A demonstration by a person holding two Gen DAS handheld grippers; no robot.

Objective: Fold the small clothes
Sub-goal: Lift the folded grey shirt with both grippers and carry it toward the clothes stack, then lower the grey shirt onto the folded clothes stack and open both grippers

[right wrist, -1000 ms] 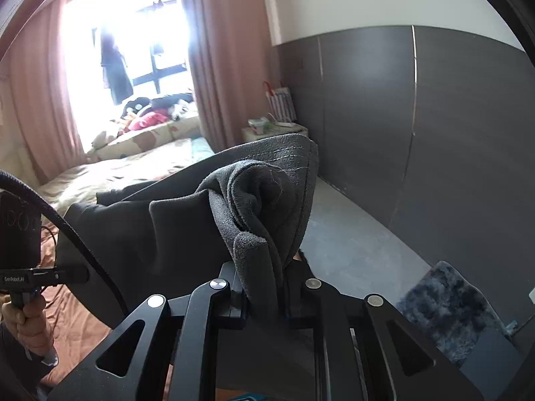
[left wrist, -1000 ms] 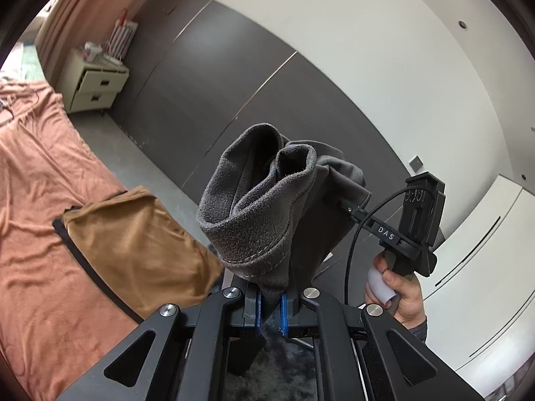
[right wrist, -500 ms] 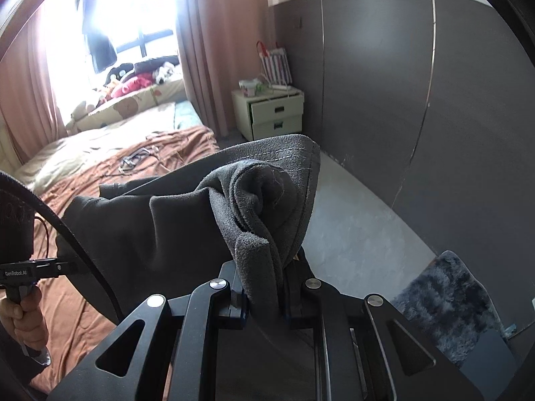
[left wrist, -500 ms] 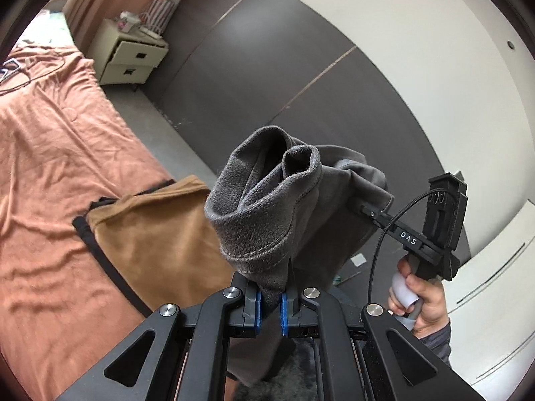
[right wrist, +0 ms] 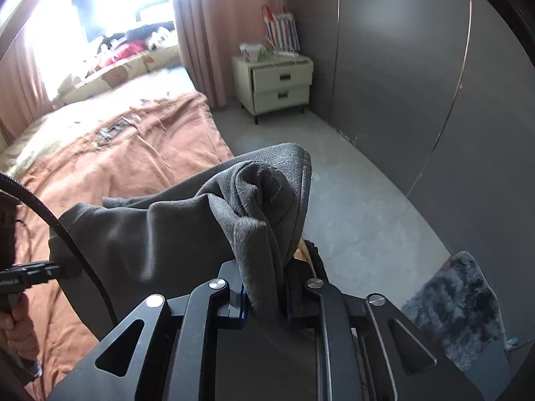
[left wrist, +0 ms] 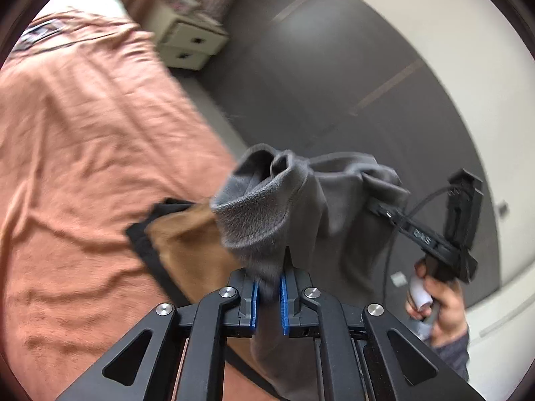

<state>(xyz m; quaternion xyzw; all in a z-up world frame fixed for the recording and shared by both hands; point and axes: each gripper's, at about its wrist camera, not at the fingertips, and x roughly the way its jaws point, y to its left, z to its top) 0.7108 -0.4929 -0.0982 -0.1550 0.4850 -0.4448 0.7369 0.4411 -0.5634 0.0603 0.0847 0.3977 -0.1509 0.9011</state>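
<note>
A cream two-drawer nightstand (right wrist: 277, 84) stands against the dark grey panelled wall (right wrist: 384, 67), with pink curtains (right wrist: 200, 33) and a glaring bright window (right wrist: 110, 3) to its left, the bed's rust-coloured cover (right wrist: 140, 153) before it, and grey floor (right wrist: 351, 207) alongside.

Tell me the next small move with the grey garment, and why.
Probably lower it flat onto the orange bedspread. The grey garment hangs stretched between the left gripper and right gripper, both jaws opening with cloth between them, and it partly hides the brown garment already lying there.
</note>
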